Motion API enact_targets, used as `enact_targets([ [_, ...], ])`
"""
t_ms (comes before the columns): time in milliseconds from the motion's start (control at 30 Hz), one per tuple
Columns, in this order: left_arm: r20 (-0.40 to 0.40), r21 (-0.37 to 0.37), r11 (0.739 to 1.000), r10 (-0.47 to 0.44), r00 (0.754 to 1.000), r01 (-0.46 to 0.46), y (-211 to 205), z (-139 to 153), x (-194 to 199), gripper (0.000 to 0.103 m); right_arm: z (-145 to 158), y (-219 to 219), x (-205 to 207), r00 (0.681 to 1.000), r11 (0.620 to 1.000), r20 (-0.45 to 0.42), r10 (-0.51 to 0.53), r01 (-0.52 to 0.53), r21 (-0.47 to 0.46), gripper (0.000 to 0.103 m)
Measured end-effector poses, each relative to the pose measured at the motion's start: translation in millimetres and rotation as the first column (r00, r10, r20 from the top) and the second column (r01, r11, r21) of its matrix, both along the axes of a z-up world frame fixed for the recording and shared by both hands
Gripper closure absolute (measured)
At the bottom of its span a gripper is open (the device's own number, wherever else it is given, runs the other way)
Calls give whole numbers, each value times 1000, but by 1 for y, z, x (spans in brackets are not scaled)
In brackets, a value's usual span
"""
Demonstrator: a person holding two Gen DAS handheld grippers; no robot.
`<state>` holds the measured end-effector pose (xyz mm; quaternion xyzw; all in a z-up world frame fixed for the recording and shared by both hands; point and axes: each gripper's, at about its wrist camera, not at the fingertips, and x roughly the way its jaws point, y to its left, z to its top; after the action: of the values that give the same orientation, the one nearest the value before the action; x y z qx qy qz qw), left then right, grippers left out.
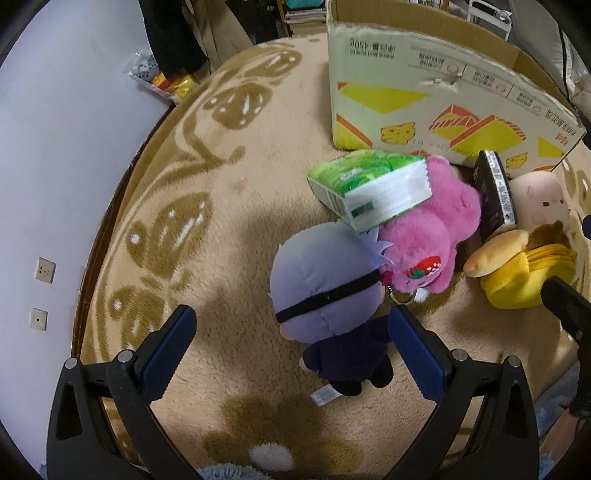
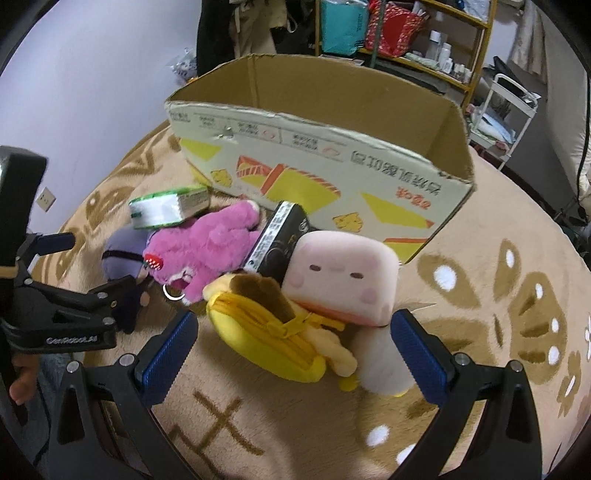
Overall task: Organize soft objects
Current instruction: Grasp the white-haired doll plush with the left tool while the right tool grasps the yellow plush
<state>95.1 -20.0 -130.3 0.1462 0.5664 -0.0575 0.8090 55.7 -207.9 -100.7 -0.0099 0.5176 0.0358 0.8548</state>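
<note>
Left gripper (image 1: 291, 350) low over the rug (image 1: 229, 206), jaws wide apart, straddling the purple-headed doll (image 1: 321, 291) without clamping. Right gripper (image 2: 295, 347) angled down, jaws spread around the yellow plush (image 2: 273, 336) and pink square plush (image 2: 343, 277), beside the cardboard box (image 2: 332, 162).

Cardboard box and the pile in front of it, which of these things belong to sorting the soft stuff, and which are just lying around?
For the job:
cardboard box
pink plush
purple-headed doll
yellow plush pouch
pale square plush
tissue pack, probably

Just lying about:
black carton, hard-looking
snack bags by the wall
shelf clutter
</note>
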Motion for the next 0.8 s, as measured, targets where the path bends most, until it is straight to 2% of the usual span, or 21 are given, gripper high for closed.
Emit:
enact_targets([
  [67, -11, 2, 1000, 0, 1000, 0, 0, -3, 1, 1, -2, 1, 0, 1000, 1000, -15, 11, -10, 11, 1],
  [267, -37, -9, 1000, 10, 999, -10, 1, -10, 7, 1, -15, -1, 5, 997, 999, -76, 3, 2, 54, 22],
  [367, -55, -25, 999, 23, 998, -25, 3, -13, 9, 1, -19, -3, 6, 996, 997, -90, 0, 7, 79, 23],
  [800, -102, -63, 996, 61, 993, -68, 4, -26, 20, 1, -22, 1, 10, 996, 996, -89, 9, -1, 93, 23],
])
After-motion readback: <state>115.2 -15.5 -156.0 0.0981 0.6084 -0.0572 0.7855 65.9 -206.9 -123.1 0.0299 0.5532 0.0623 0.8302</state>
